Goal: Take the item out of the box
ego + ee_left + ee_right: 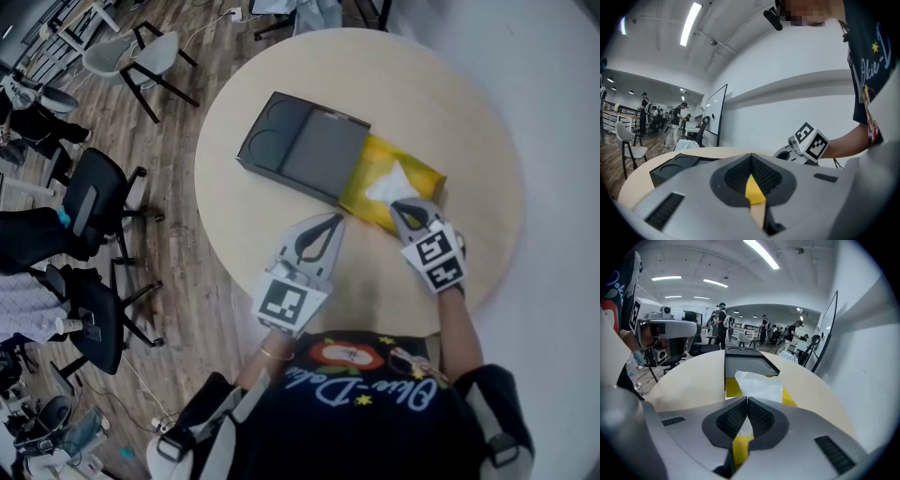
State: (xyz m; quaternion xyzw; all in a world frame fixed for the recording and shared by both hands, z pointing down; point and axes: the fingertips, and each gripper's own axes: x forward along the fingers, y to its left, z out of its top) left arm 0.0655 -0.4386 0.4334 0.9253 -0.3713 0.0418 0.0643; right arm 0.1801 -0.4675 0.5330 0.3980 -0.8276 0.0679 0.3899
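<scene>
A black box sleeve [298, 148] lies on the round beige table [469, 122]. Its yellow inner tray [420, 174] is slid out toward me, with a white plastic bag [389, 186] lying in it. My right gripper [399, 210] is at the tray's near end. In the right gripper view its jaws [746, 399] are closed on the near edge of the white bag [759, 383], above the yellow tray [790, 397]. My left gripper [335, 219] rests shut by the tray's left corner. In the left gripper view [751, 155] only a sliver of yellow shows behind its jaws, and nothing is held.
Black office chairs [98, 202] and a grey chair [141, 56] stand on the wooden floor left of the table. The table's near edge [375, 323] is just in front of my body. The black sleeve [675, 168] lies ahead-left of the left gripper.
</scene>
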